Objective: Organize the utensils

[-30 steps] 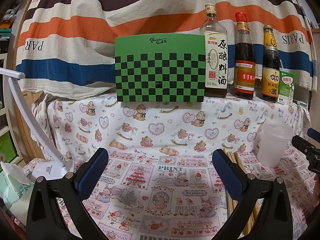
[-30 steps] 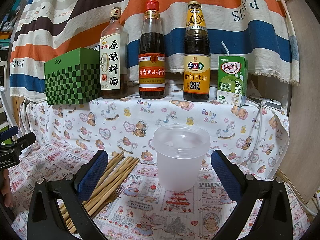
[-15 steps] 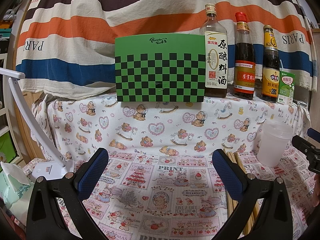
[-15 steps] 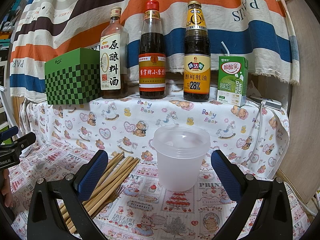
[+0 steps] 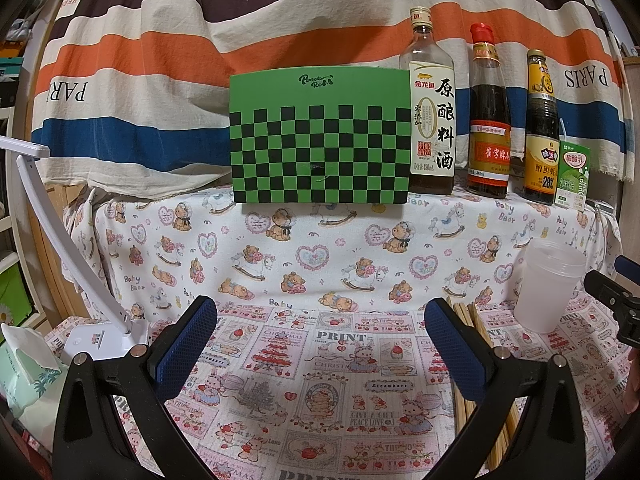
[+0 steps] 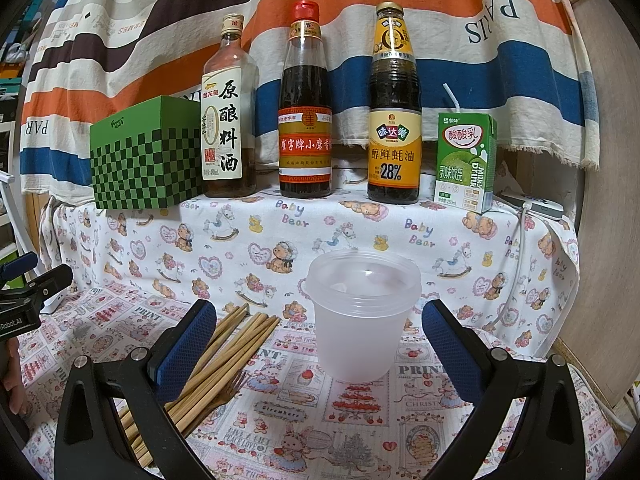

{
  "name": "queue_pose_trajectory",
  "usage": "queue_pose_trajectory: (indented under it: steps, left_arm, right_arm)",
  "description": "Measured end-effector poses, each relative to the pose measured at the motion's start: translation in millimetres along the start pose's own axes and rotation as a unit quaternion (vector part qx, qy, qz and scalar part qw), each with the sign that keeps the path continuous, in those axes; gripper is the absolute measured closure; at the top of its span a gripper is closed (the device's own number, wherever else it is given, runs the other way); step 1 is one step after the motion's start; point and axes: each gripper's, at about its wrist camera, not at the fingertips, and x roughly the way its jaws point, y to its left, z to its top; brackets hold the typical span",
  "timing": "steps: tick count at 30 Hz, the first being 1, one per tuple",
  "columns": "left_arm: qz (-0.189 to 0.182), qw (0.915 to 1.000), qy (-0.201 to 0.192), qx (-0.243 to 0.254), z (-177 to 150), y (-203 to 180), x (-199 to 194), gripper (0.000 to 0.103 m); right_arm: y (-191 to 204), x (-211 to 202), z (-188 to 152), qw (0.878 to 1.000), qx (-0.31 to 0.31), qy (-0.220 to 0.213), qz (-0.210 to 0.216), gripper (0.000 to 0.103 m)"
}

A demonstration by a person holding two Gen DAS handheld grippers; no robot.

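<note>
Wooden chopsticks lie bundled on the printed tablecloth, just left of the translucent plastic cup, with a fork beside them; their long axis runs from near my left finger up toward the raised shelf edge; my right gripper hangs spread wide, holding nothing, the cup standing between its fingers; my left gripper is equally spread over bare cloth, clear room ahead; nothing has shifted since a second ago.
</note>
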Motion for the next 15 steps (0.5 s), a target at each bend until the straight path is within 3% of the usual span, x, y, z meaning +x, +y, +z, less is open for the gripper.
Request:
queue_pose_trajectory:
  steps: [15]
  left_arm:
    - [-0.001, 1.0000, 0.005, 0.007, -3, -3, 2, 0.000]
  right_arm:
    - [8, -1, -1, 1.000, -0.001, -0.002, 0.009, 0.000]
